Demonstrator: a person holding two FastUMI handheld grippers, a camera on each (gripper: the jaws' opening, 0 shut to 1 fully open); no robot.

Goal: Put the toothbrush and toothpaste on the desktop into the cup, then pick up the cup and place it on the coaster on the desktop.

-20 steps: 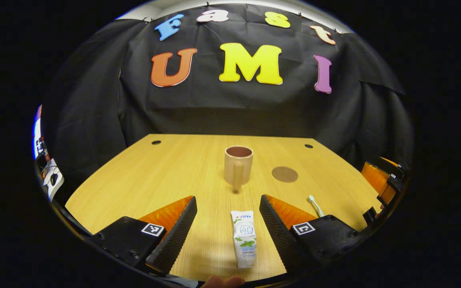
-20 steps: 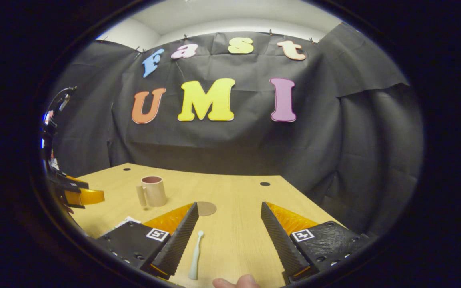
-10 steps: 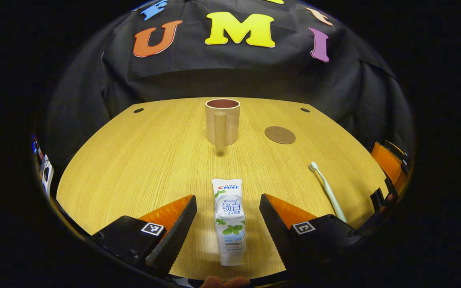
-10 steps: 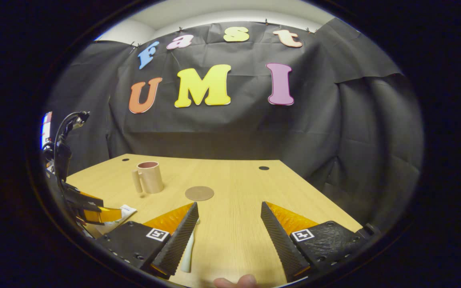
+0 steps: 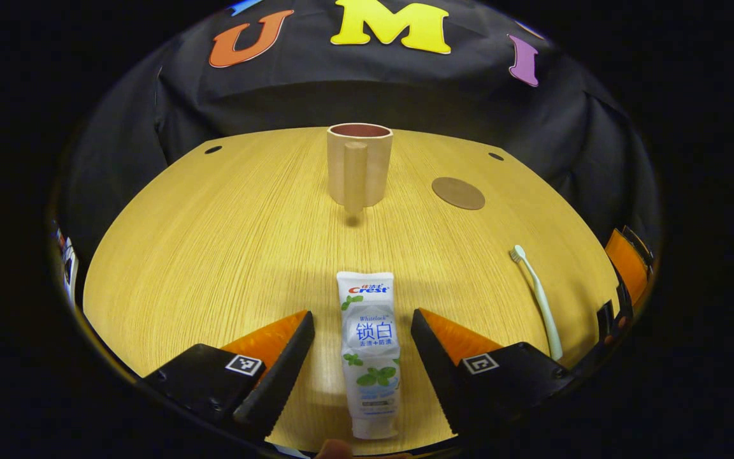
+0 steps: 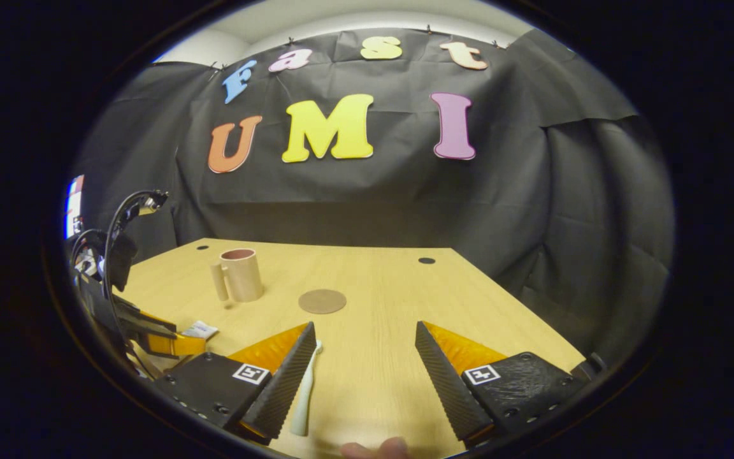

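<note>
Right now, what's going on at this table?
A person holds two claws over a light wooden desk. The open left claw straddles the white toothpaste tube; the open right claw sits by the pale green toothbrush. The beige mug and round brown coaster wait empty.

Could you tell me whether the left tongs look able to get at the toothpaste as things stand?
Probably yes: the left tongs are open, and the toothpaste lies flat on the desktop between their fingers, with nothing in the way.
</note>
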